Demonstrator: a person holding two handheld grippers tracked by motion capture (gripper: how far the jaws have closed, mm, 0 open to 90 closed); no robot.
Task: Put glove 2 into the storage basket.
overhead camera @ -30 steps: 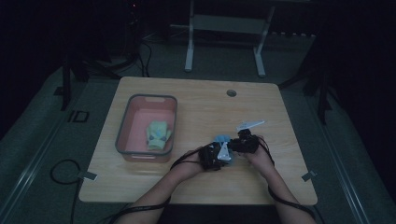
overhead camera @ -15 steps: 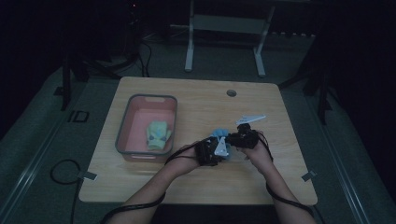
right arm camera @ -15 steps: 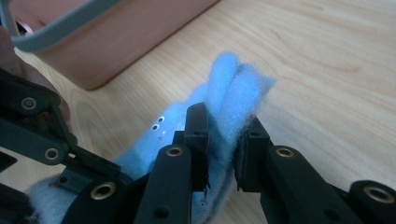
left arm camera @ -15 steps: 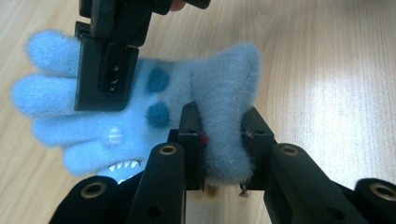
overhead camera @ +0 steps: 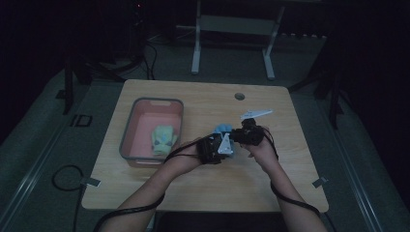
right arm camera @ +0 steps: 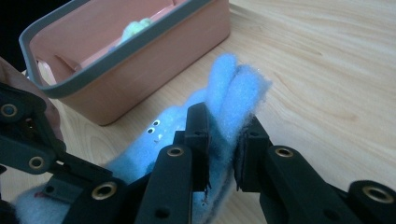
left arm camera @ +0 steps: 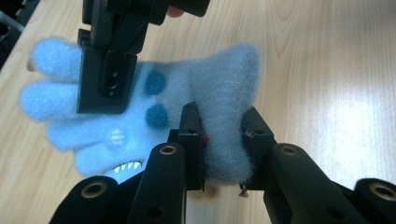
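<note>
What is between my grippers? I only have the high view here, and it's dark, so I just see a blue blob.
Observer: A fuzzy blue glove, with dark blue dots and a toothy mouth printed on it.
Operator: Which end does the left gripper have?
Observer: The left gripper is shut on the cuff end.
Operator: And the right gripper?
Observer: The right gripper is shut on the glove's fingers, which poke up past its jaws.
Operator: What is that pale thing in the pink bin?
Observer: The right gripper view shows something yellow-green inside the pink bin; I cannot tell what.
</note>
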